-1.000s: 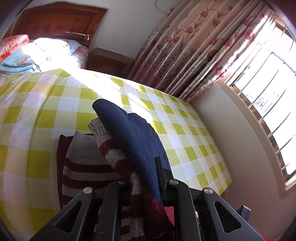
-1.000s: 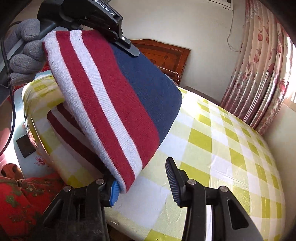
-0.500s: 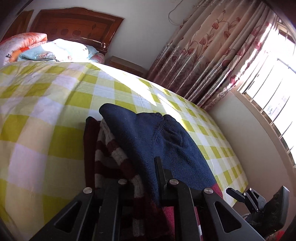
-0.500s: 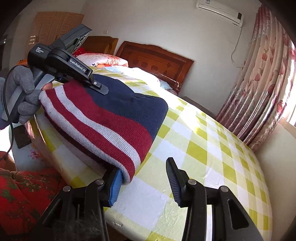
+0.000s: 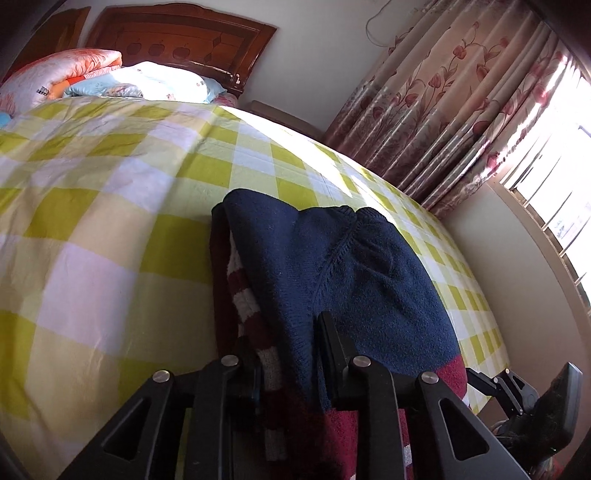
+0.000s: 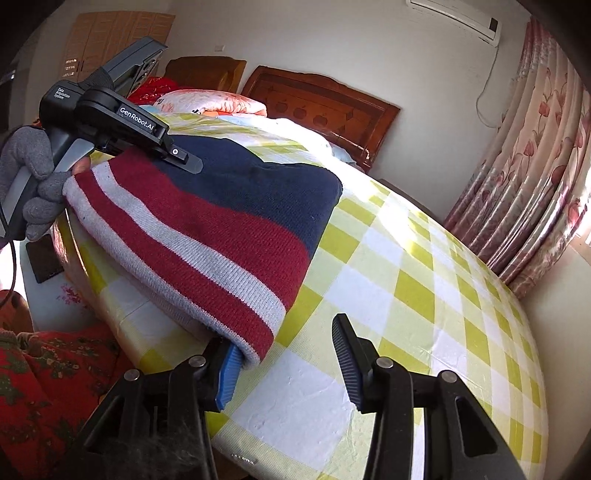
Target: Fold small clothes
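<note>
my left gripper (image 5: 288,354) pinches the folded striped sweater (image 6: 207,225), which lies on the bed (image 6: 424,295) near its edge. my right gripper (image 6: 284,362) stands spread, one finger touching the sweater's hem.

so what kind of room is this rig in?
A home bedroom, almost certainly: a bed with a yellow-checked sheet and carved wooden headboard, pillows, floral curtains, and a wall air conditioner.
</note>
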`<state>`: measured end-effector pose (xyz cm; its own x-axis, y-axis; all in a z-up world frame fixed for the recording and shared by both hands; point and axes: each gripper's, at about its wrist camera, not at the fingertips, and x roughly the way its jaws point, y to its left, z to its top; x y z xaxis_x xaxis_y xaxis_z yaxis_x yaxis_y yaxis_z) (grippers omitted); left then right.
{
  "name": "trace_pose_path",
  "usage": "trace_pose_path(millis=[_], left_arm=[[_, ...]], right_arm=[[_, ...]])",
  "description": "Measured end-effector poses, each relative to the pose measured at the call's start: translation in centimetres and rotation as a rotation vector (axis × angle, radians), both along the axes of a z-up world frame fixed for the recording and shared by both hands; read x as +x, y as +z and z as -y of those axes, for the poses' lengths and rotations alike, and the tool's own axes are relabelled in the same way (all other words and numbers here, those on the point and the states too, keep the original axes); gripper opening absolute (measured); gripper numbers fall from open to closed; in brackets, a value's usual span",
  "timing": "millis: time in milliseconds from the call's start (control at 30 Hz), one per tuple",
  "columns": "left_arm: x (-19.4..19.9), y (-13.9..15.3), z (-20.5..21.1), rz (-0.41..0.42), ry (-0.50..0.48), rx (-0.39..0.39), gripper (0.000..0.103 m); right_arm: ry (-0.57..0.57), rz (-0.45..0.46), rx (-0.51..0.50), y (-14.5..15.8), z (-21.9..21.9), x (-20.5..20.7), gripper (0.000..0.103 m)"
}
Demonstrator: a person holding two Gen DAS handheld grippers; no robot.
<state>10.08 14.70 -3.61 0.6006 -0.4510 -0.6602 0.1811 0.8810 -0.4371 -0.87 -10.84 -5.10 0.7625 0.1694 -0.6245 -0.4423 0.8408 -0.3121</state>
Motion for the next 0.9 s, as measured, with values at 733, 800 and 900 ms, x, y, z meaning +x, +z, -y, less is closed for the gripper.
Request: trace_pose_path(millis=[733,800,900], left_arm=[[-7.6,-1.0,8.7,0.258,-0.117,0.409,0.103],[-7.2,-0.8,9.0,0.249,-0.134,0.417,0.103],[-7.2,0.1,9.0,0.211,-0.153,0.4,0.103]], right_arm=[[0.217,-0.102,0.175,0.4,-1.9,0.5,0.025],[0.194,-0.123,0.186,0.5,-1.5,0.8,0.024],[0.189,-0.138,0.203,0.6,-1.1,0.9,0.024]])
